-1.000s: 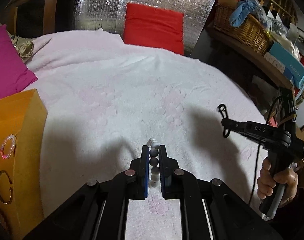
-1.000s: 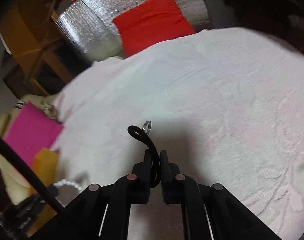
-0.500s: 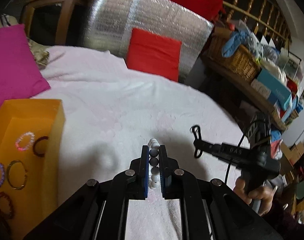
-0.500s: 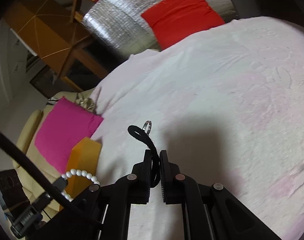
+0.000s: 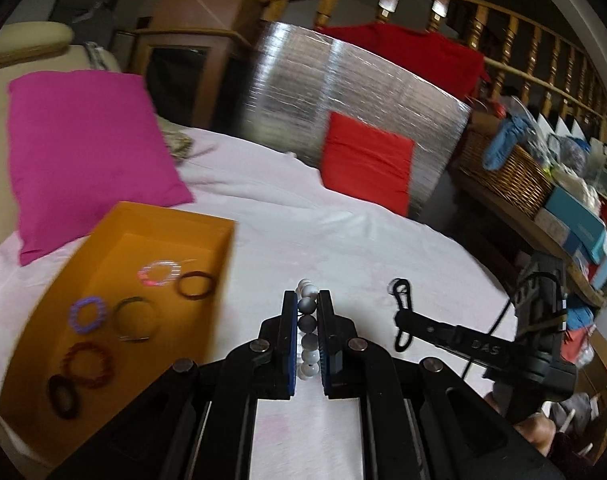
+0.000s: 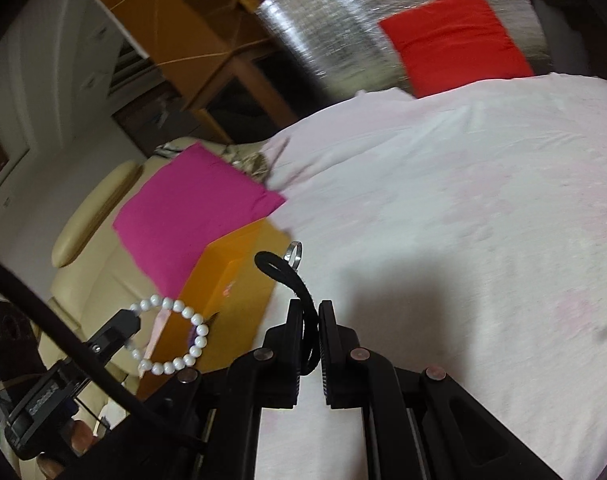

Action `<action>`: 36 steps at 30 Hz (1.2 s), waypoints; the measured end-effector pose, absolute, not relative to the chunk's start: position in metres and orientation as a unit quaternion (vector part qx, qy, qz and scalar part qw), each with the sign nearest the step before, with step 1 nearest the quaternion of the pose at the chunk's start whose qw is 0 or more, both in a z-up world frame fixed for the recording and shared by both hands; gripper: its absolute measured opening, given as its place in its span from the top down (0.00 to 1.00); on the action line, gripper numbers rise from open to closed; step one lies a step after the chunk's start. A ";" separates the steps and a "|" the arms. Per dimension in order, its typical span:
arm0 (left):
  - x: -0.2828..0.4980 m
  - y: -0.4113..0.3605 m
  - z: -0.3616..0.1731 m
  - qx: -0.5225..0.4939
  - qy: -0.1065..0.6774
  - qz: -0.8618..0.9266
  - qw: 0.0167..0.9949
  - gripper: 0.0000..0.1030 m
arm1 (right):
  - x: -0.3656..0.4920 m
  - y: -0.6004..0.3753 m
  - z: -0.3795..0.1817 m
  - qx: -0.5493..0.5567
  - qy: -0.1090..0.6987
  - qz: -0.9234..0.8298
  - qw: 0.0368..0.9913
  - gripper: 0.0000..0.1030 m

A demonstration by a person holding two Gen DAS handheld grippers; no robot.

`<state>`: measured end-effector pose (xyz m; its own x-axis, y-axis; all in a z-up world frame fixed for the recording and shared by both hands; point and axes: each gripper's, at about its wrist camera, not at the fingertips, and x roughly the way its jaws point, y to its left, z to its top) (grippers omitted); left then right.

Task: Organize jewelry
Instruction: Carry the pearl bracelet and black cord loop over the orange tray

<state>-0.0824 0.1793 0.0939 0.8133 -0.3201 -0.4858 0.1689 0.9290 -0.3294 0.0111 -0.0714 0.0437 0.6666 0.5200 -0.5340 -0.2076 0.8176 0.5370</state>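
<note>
Between my left jaws (image 5: 307, 320) sits a bracelet of white and grey beads (image 5: 308, 322), pinched tight, its loop hanging out ahead of the tips. To their left, an orange tray (image 5: 223, 248) rests on the pale pink bedspread (image 5: 343, 240), holding several bracelets (image 5: 89, 312). To their right, my right jaws (image 6: 310, 330) are pinching a black cord (image 6: 299, 284) with a silver ring (image 6: 293, 251) at its far end, raised above the bedspread.
</note>
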 end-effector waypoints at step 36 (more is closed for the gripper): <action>-0.070 0.282 0.008 -0.176 0.426 -0.005 0.888 0.89 | 0.049 0.101 0.001 0.218 0.449 0.262 0.826 0.88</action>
